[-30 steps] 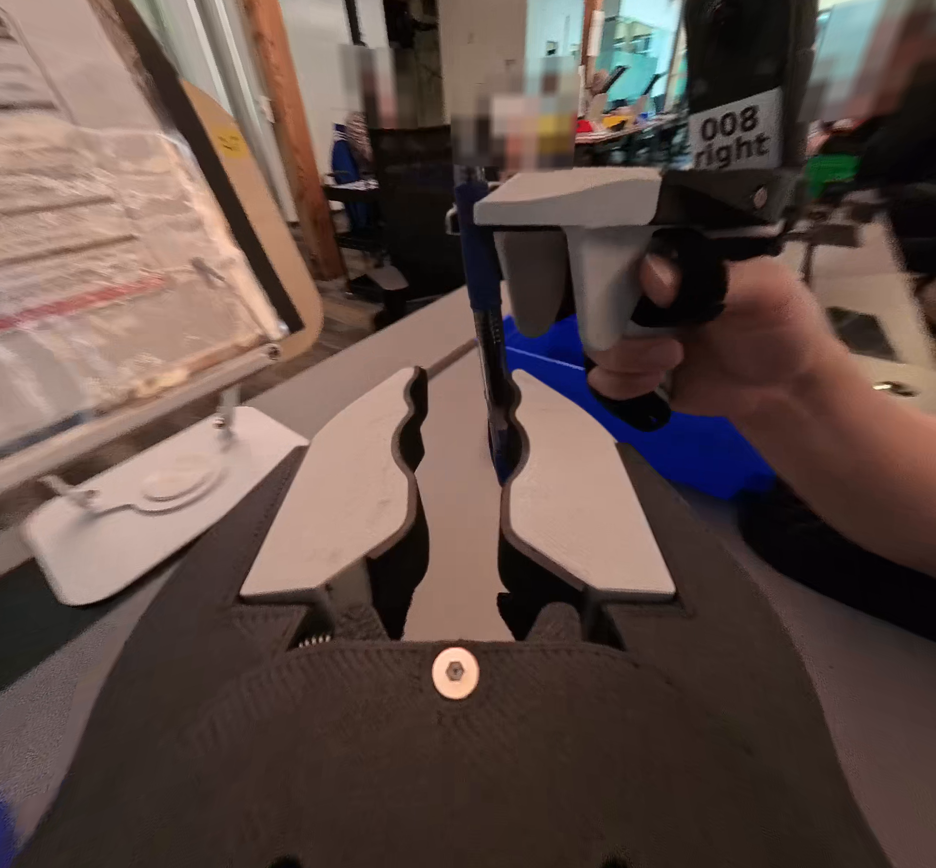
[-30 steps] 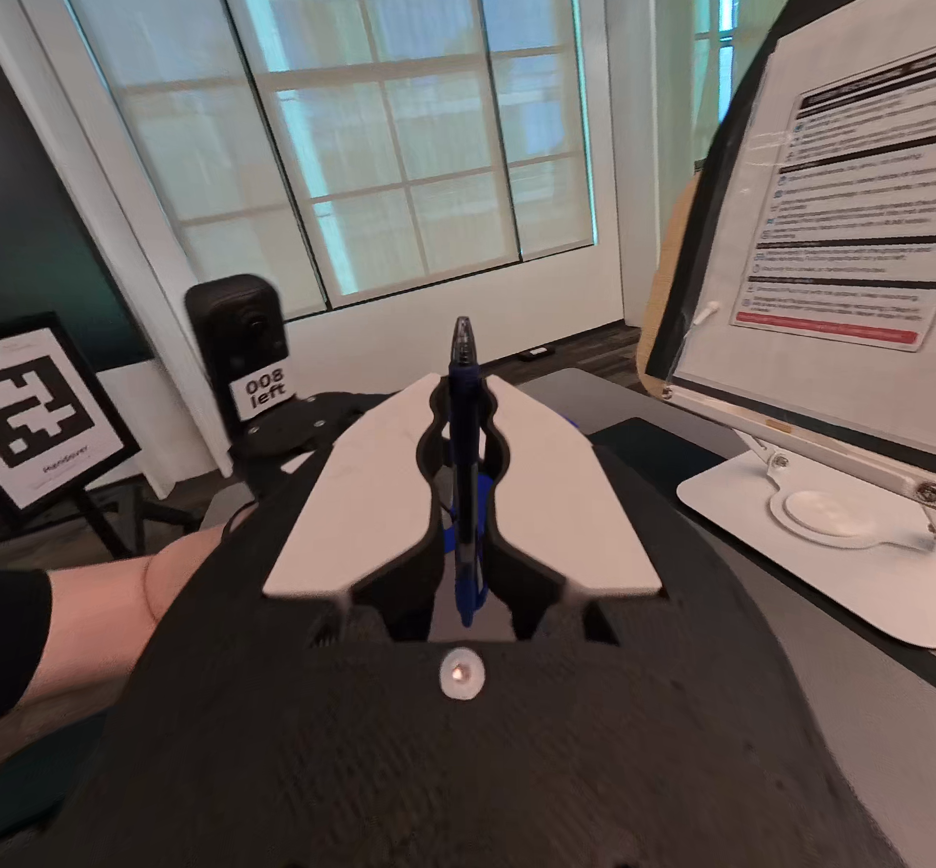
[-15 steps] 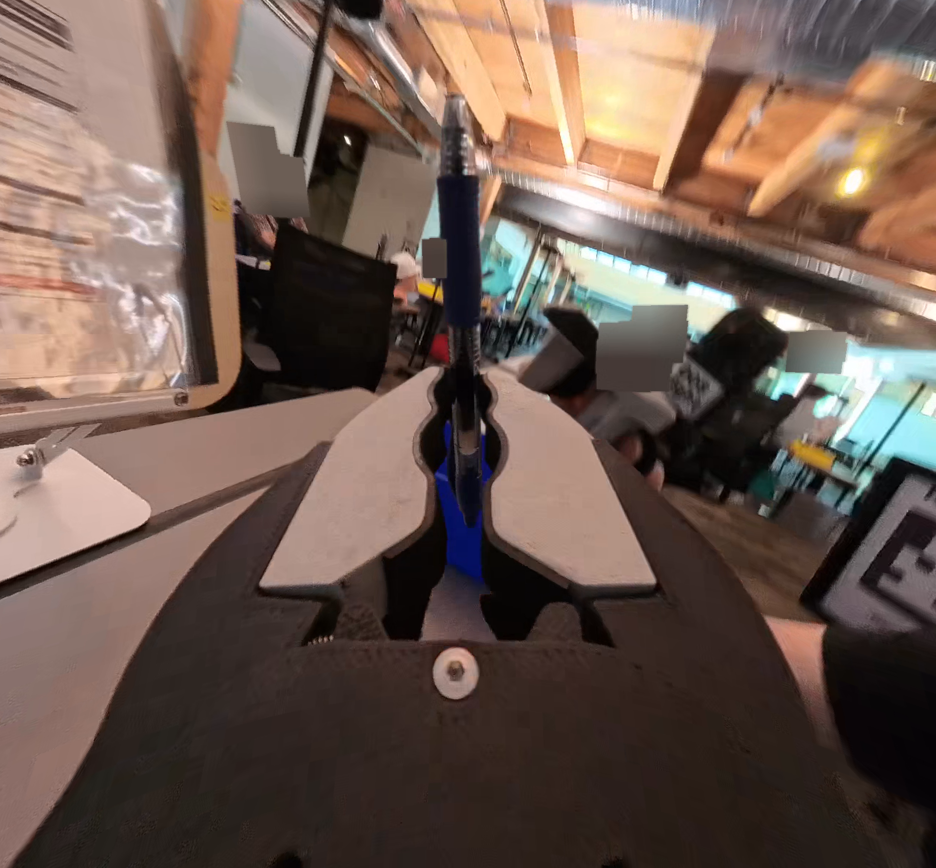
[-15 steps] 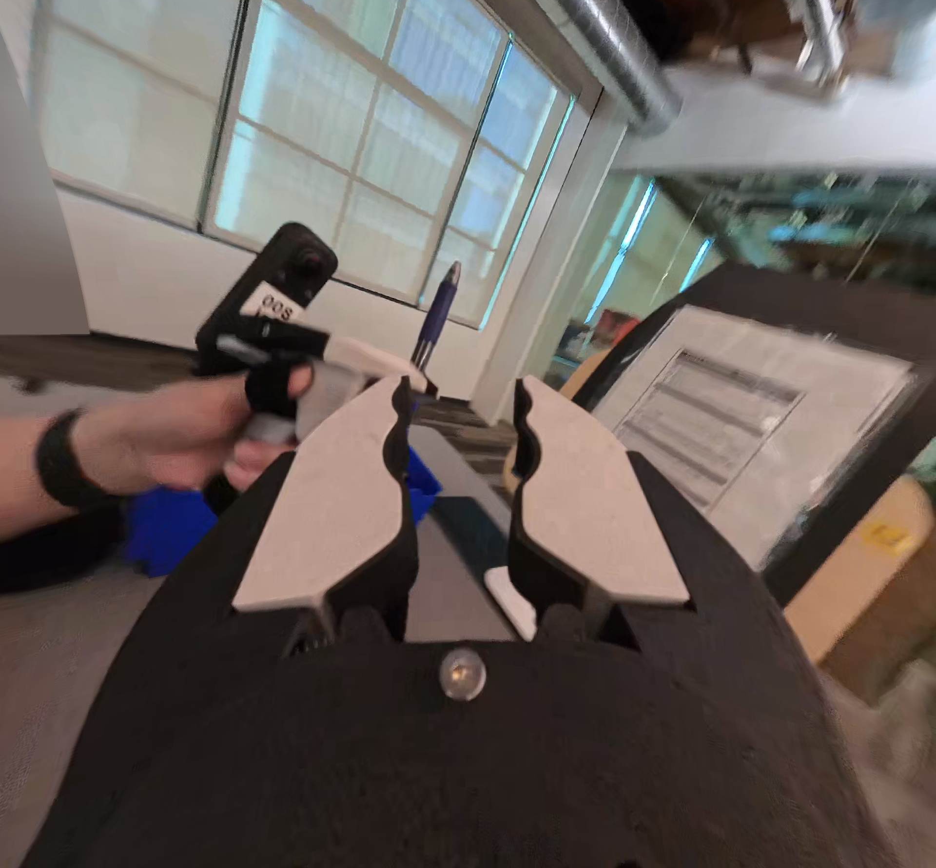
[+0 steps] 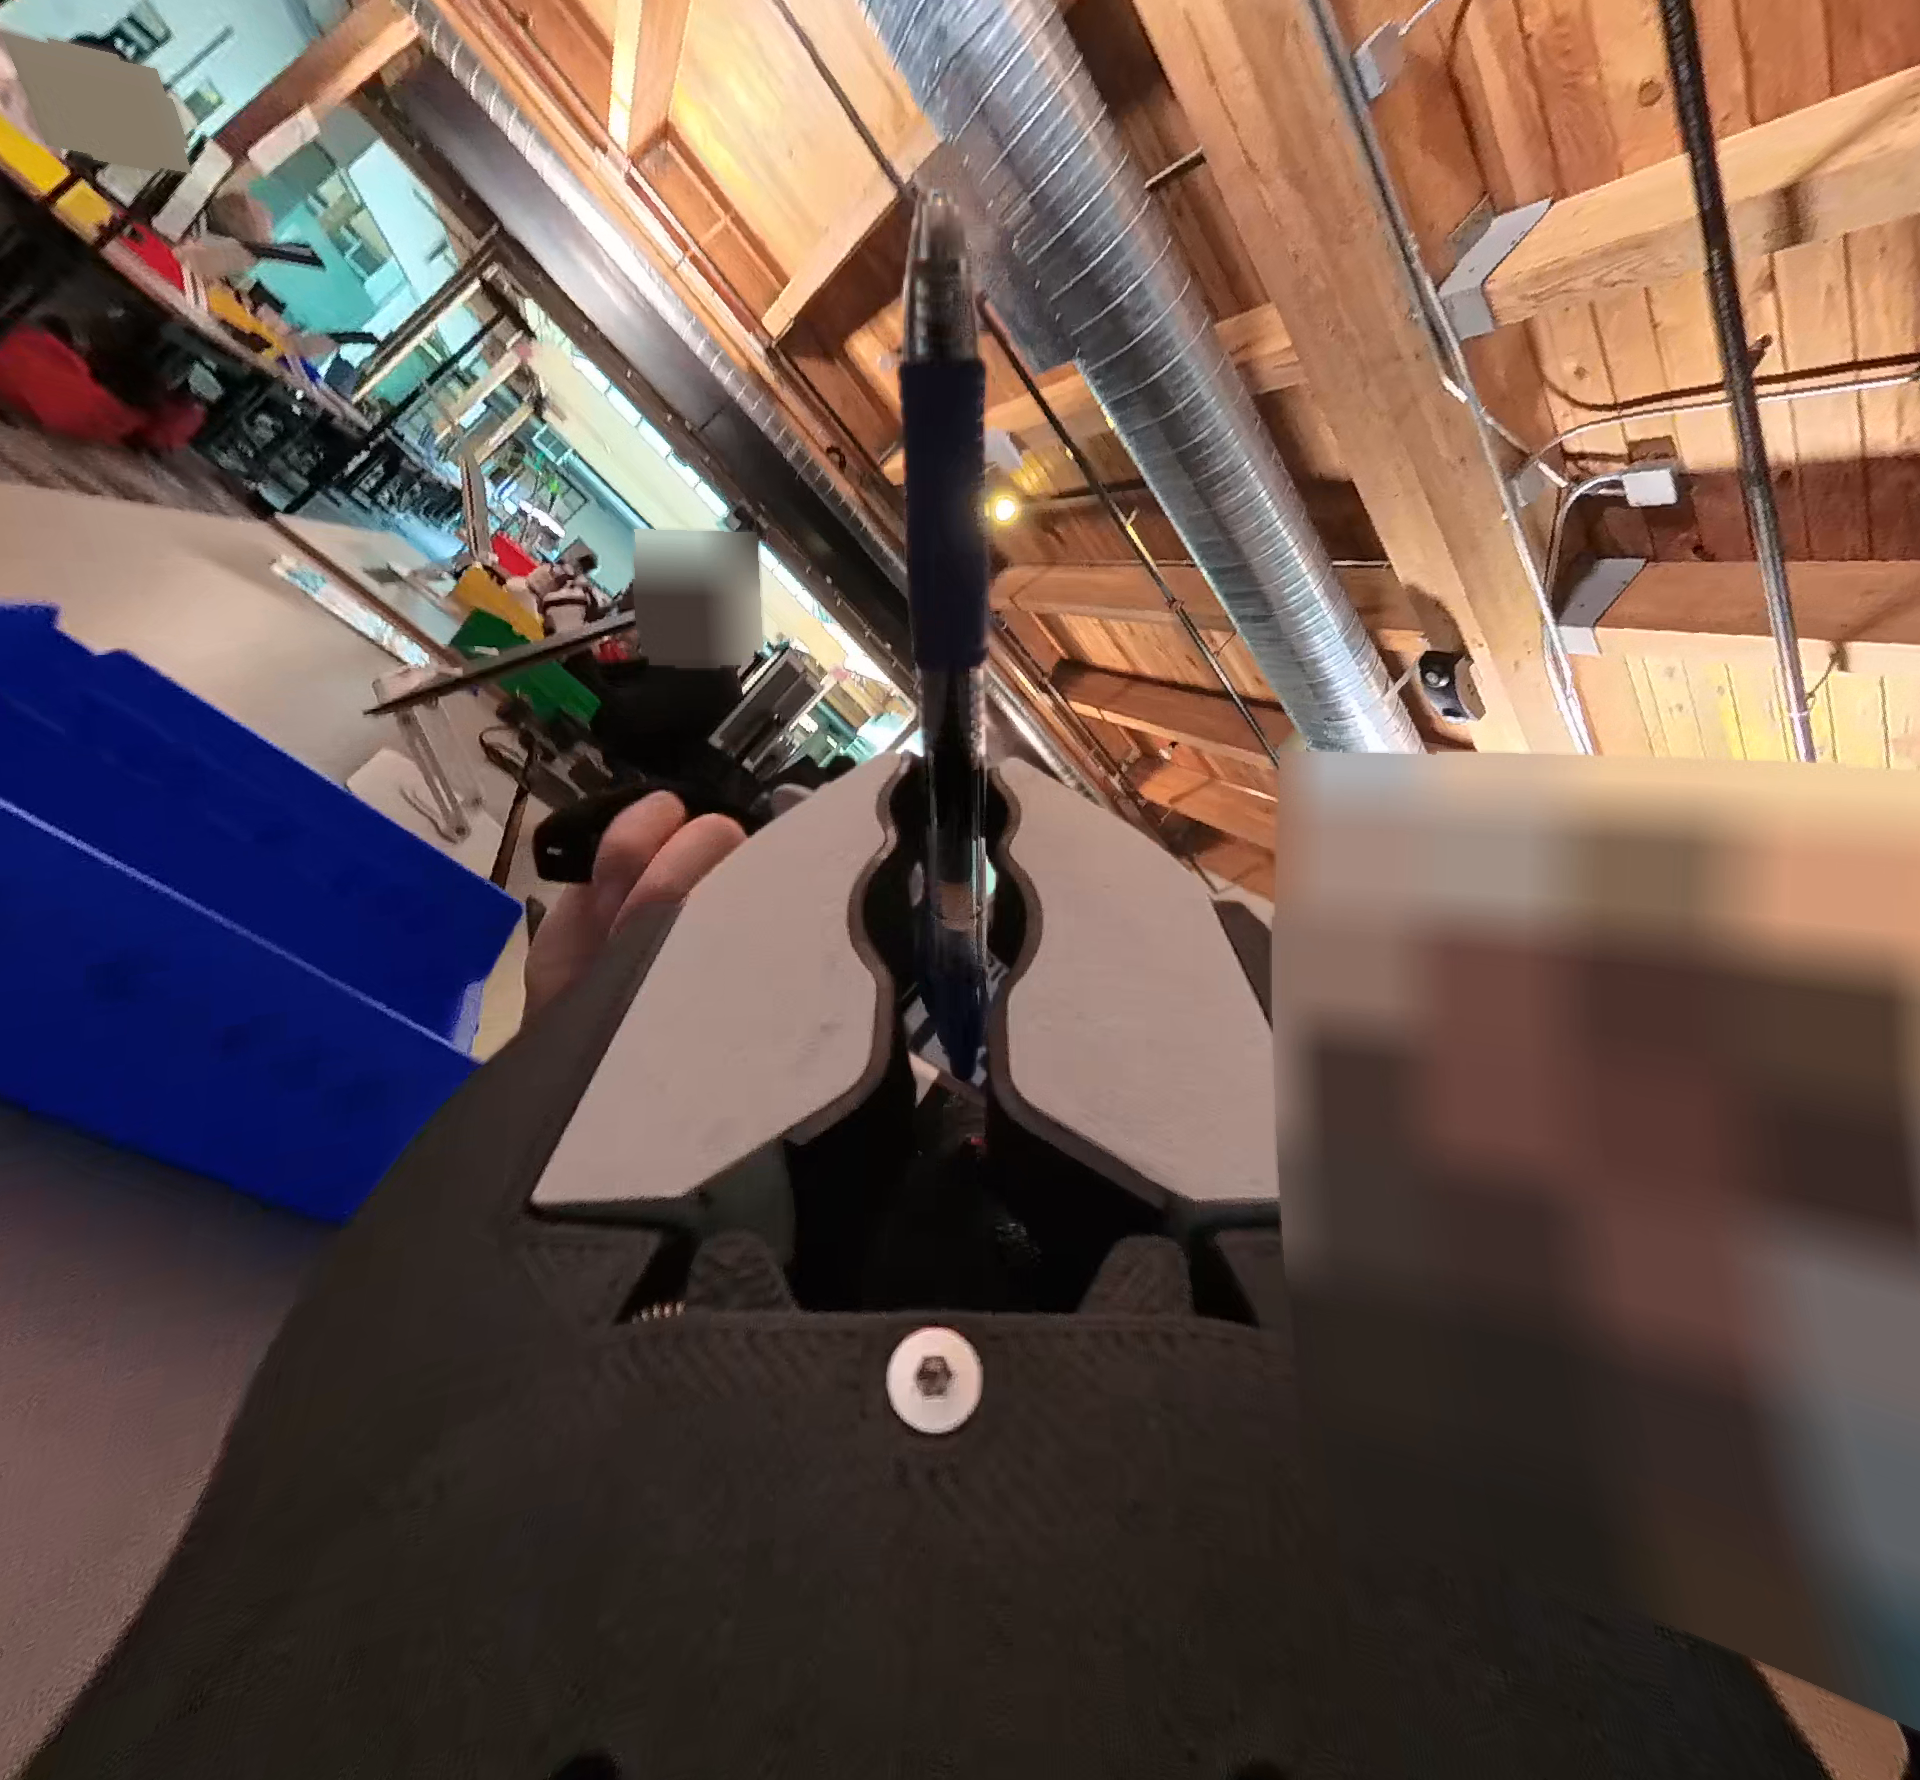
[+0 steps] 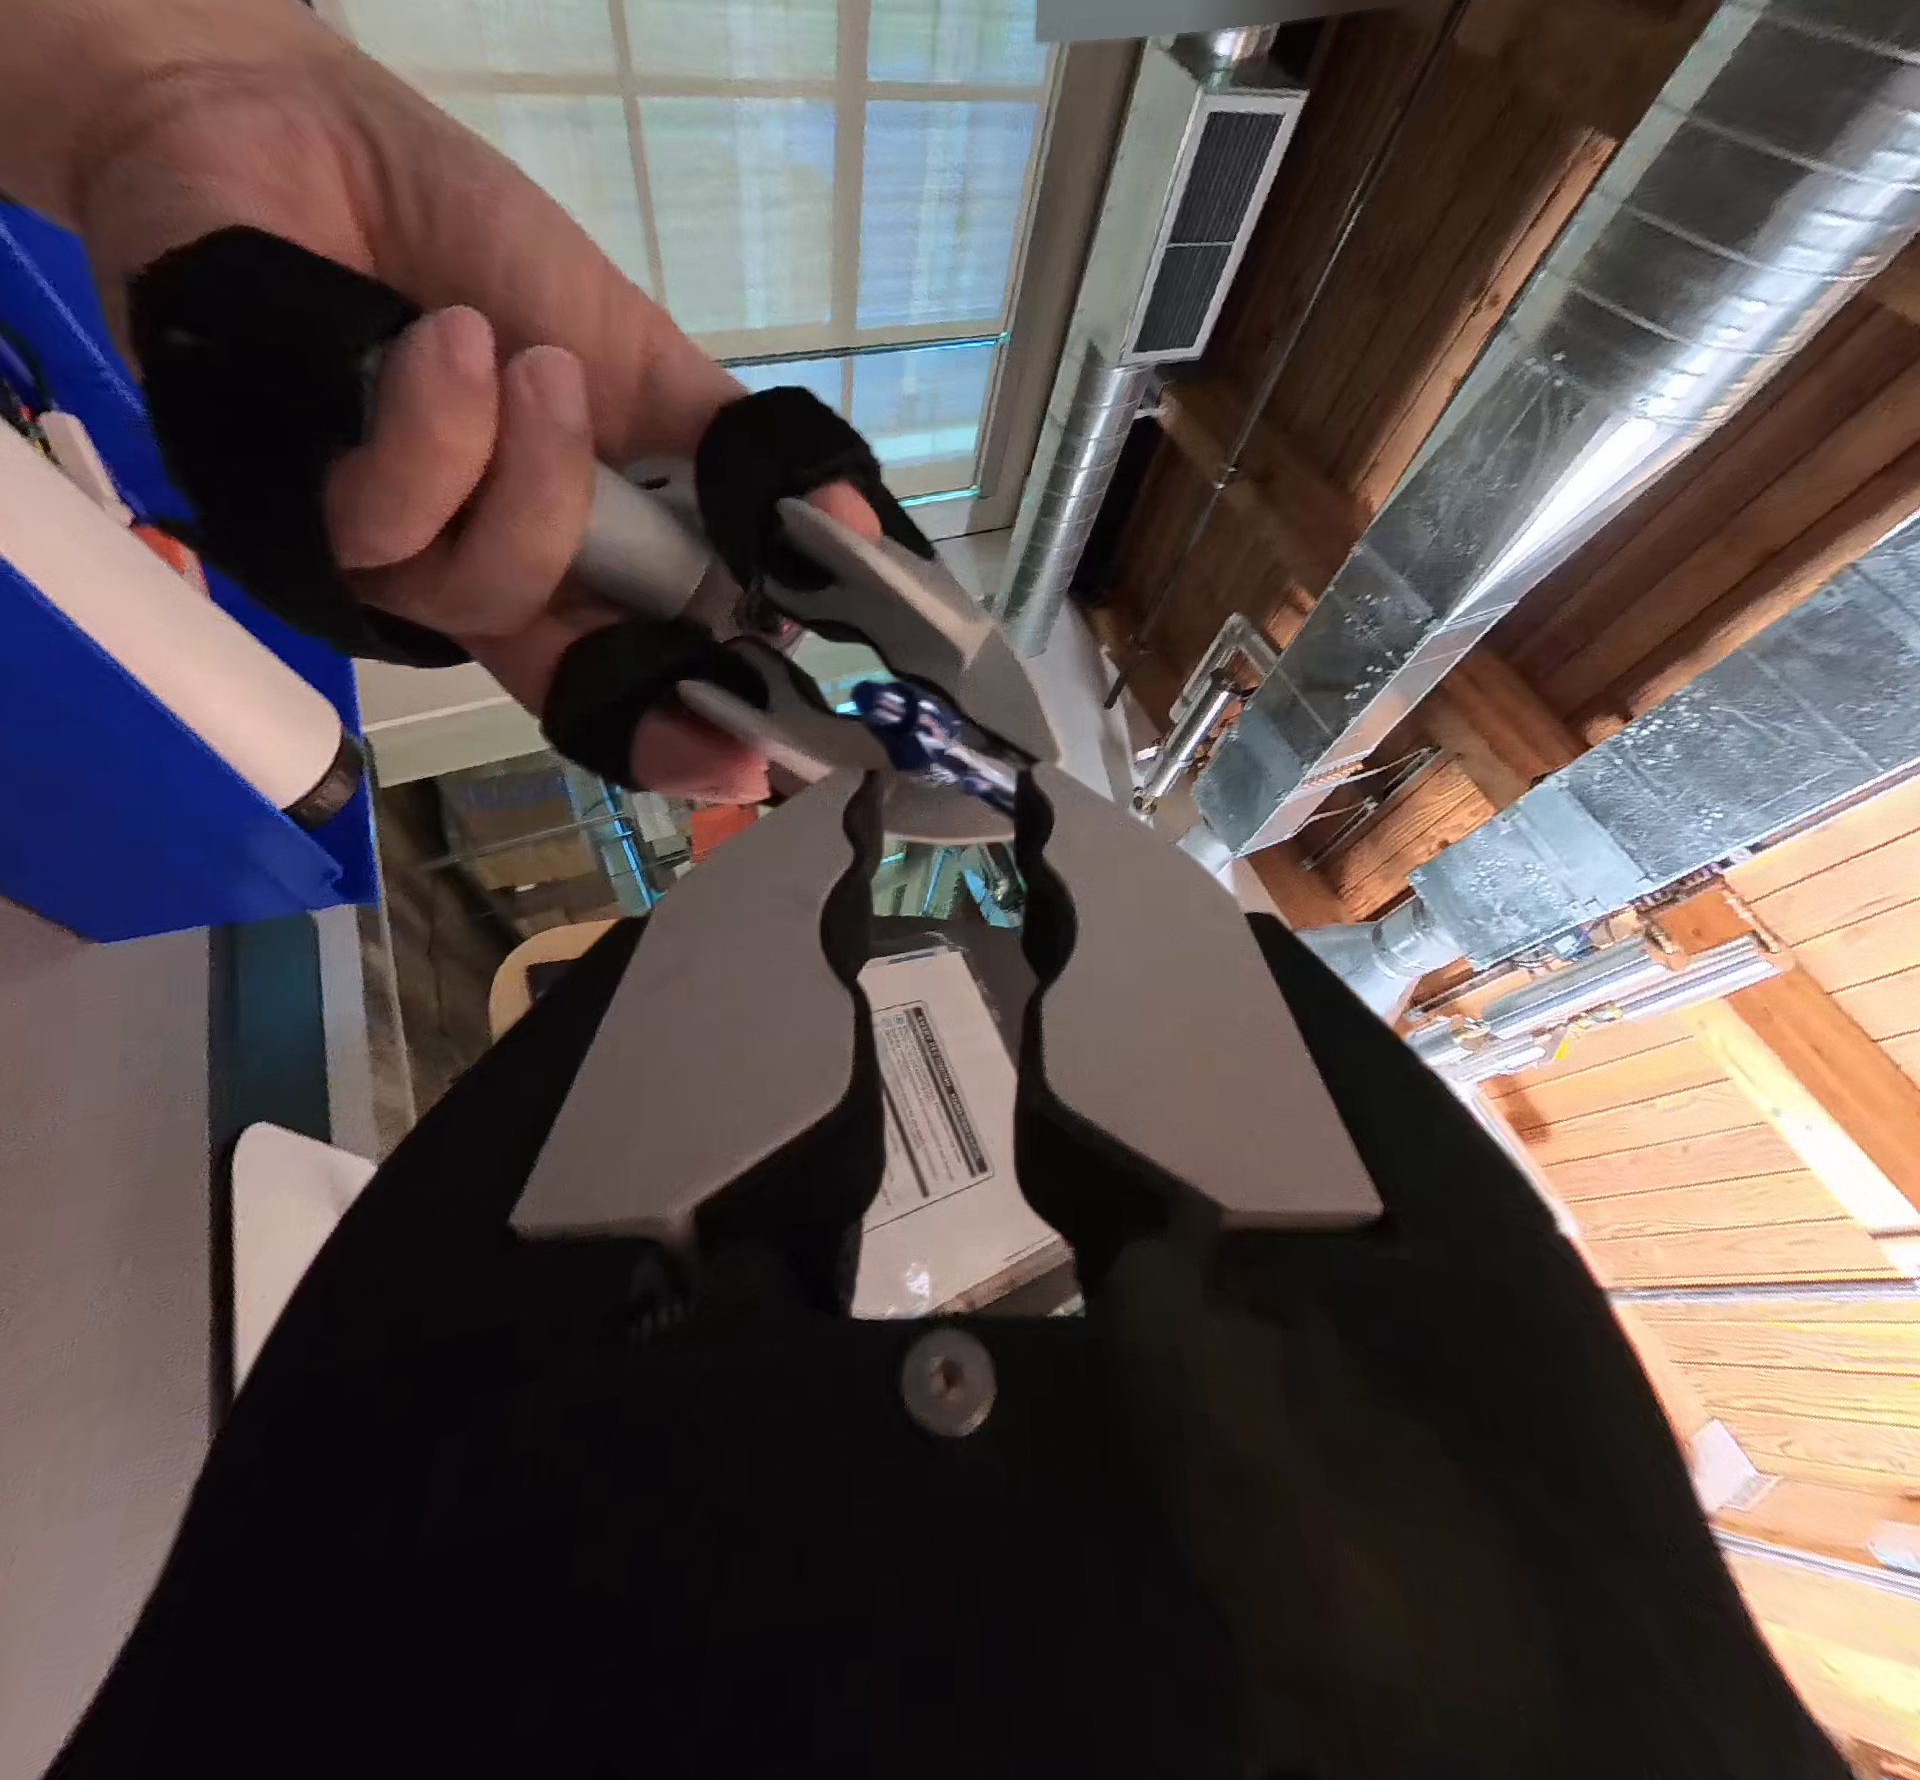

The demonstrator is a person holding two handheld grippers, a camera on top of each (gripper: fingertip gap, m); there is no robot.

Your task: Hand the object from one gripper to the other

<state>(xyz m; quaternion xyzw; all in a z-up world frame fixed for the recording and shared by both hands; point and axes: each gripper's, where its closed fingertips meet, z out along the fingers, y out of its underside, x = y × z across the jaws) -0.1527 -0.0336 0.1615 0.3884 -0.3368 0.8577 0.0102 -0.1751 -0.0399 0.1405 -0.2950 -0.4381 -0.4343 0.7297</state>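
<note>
Printed sheet [image 6: 928, 1096] bears writing (too small to read).

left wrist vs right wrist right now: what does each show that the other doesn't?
Left wrist only: the full length of the pen, standing up from the left gripper, whose jaws are shut on its lower barrel; busy work tables far behind.

Right wrist only: the right gripper, jaws apart and empty; the hand holding the left gripper; a grid window; a printed sheet seen between the fingers.

Both: the pen (only its clip end in the right view), the blue bin, silver ducting and the wooden ceiling.
</note>
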